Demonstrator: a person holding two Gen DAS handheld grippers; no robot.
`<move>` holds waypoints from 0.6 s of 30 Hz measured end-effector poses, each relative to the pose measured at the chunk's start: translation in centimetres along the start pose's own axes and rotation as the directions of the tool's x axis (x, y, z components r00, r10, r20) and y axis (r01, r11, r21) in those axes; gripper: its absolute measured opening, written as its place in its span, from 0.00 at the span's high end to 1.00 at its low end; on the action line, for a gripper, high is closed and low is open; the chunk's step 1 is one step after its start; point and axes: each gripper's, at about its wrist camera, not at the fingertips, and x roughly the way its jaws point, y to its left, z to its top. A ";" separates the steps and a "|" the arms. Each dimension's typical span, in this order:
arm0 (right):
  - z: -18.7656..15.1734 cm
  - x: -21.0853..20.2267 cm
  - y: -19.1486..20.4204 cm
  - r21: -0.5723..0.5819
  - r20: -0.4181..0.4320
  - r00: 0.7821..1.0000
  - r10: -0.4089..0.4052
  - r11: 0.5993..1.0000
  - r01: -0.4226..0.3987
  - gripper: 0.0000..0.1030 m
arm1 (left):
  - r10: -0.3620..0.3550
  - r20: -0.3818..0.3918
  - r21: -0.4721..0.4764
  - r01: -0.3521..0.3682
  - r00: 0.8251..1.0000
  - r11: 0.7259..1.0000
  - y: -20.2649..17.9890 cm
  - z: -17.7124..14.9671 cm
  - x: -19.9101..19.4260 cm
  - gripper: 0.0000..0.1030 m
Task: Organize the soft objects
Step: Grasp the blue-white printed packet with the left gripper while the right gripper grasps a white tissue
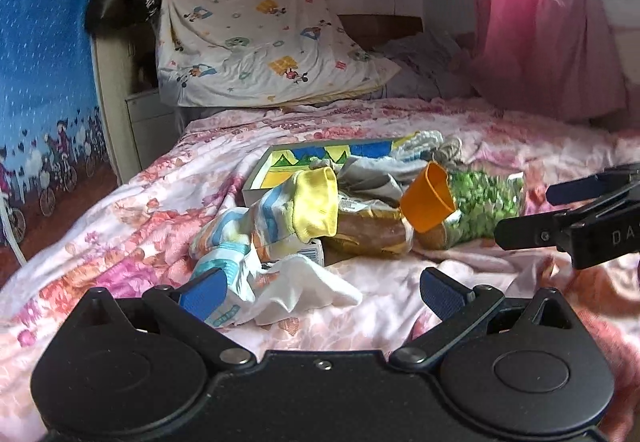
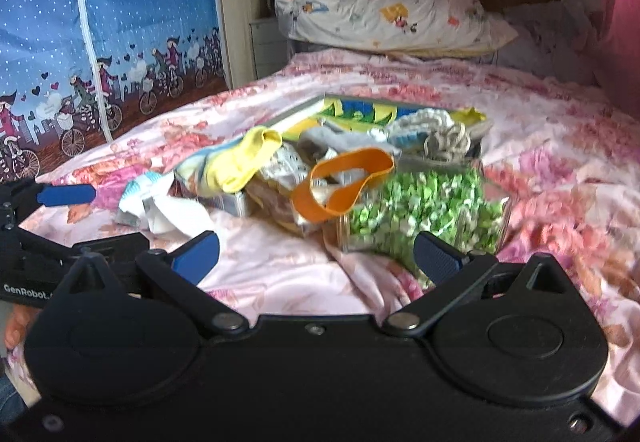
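Both grippers are hanging wide open over the bed, and neither one is holding anything. Left gripper is sitting low, its blue fingers spread apart, with one fingertip just beside a white cloth. Right gripper is sitting near the bag of green bits, also spread apart.

All the stuff is lying in one messy pile in the middle of the flowery bedspread. A yellow and blue sock is flopping over a shiny packet. An orange cup is tipping on its side against the green bag. A colourful box is sitting behind the pile, with a knitted toy on its far end. The soft things are all mixed in with the hard ones, so the sorting looks like it is only starting.

I think the open fingers are getting ready to pinch something. The white cloth is closest to the left one, so that may be the easy first pick.
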 end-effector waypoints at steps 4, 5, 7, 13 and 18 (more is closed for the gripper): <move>-0.4 0.4 0.3 -0.020 -0.020 1.000 0.008 1.000 -0.008 0.01 | 0.023 -0.030 0.024 -0.023 0.999 0.999 0.0 0.0 0.4 0.01; -0.5 0.6 0.5 -0.031 -0.023 1.000 0.009 0.999 -0.010 0.01 | 0.032 -0.037 0.028 -0.031 0.999 0.999 0.2 0.1 0.5 0.01; -0.6 0.8 0.7 -0.055 -0.024 1.000 0.020 0.998 -0.021 0.01 | 0.051 -0.049 0.035 -0.049 0.998 0.998 0.5 0.1 0.7 0.01; -1.1 1.9 2.7 -0.112 -0.052 0.994 0.099 0.988 -0.105 0.01 | 0.110 -0.074 0.073 -0.105 0.991 0.992 2.0 0.6 1.0 0.01; -0.8 3.2 4.8 -0.150 -0.072 0.979 0.189 0.969 -0.198 0.01 | 0.127 -0.081 0.014 -0.126 0.989 0.992 3.7 1.1 0.9 0.04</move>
